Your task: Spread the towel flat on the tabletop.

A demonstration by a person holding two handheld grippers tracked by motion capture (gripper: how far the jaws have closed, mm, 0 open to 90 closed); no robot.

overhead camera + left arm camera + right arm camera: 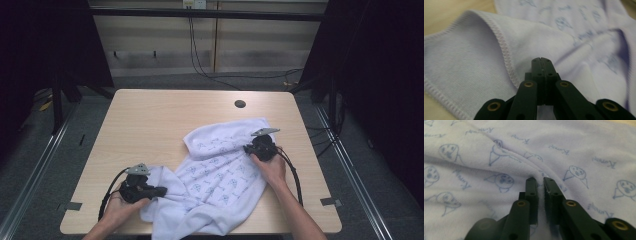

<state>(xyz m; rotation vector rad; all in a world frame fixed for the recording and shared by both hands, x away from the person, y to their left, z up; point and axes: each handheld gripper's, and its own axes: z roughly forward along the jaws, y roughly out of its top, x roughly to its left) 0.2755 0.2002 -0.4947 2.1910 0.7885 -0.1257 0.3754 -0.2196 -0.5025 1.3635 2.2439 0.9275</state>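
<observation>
White printed towel [220,175] lies crumpled on the surface [160,120], front right, hanging over the near edge. Left gripper [159,191]: jaws together, clamped on the towel's stitched left corner. Right gripper [248,148]: jaws narrowly apart, pinching a raised fold.

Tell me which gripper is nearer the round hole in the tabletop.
Right. The right gripper sits on the towel just below the hole; the left gripper is far down-left.

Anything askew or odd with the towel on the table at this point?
Yes: the white printed towel lies crumpled and diagonal, with its near edge hanging over the front edge of the table. The left tool is shut at its hemmed corner; the right tool pinches a raised fold.
</observation>
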